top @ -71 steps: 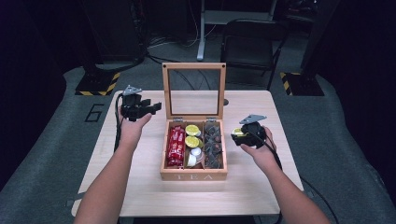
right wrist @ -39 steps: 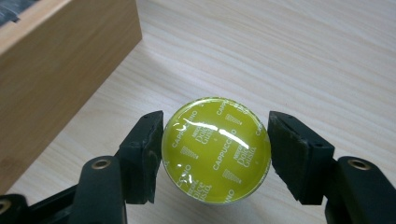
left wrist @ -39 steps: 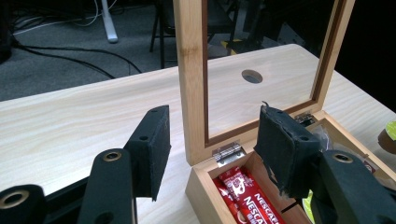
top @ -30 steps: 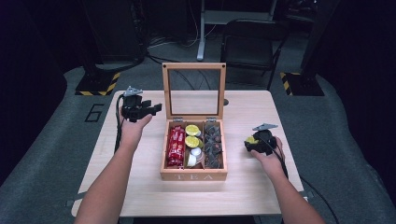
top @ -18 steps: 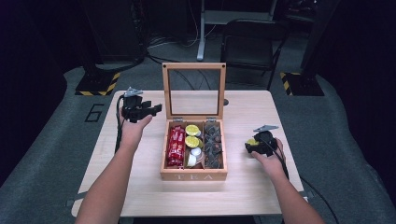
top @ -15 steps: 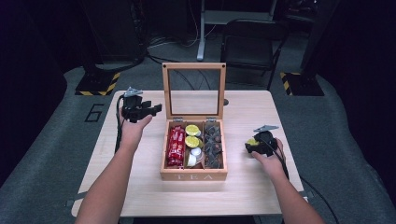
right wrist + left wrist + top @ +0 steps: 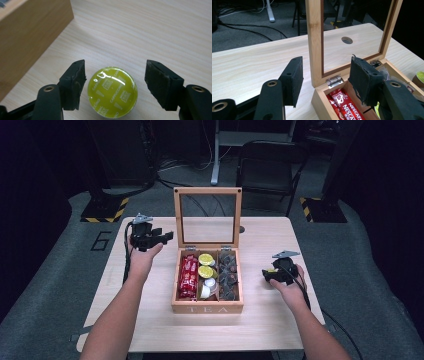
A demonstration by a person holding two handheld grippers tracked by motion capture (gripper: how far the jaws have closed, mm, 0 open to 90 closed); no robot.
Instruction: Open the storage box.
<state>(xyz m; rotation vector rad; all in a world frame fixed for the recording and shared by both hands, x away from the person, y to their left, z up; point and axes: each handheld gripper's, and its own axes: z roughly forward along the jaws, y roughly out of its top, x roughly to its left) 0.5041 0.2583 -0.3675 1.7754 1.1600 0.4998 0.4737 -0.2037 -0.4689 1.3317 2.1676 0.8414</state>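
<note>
A wooden tea box (image 7: 207,308) stands mid-table with its glass lid (image 7: 207,217) upright. It holds red packets (image 7: 188,276), yellow-green capsules (image 7: 205,265) and dark capsules (image 7: 228,274). My left gripper (image 7: 162,237) (image 7: 327,67) is open, its jaws on either side of the lid's left frame post (image 7: 315,42) without touching it. My right gripper (image 7: 267,274) (image 7: 115,66) is low over the table, right of the box. Its jaws have just been opening. A yellow-green capsule (image 7: 112,92) (image 7: 270,270) lies on the table between them, clear of the right pad.
The light wooden table (image 7: 150,320) has a round cable hole (image 7: 347,40) behind the box. The box's side wall (image 7: 27,32) is close on the left in the right gripper view. A chair (image 7: 267,162) and floor cables stand beyond the far edge.
My right hand moved from beside the box's right wall outward and down to the table with the capsule. The left hand and the box have not moved.
</note>
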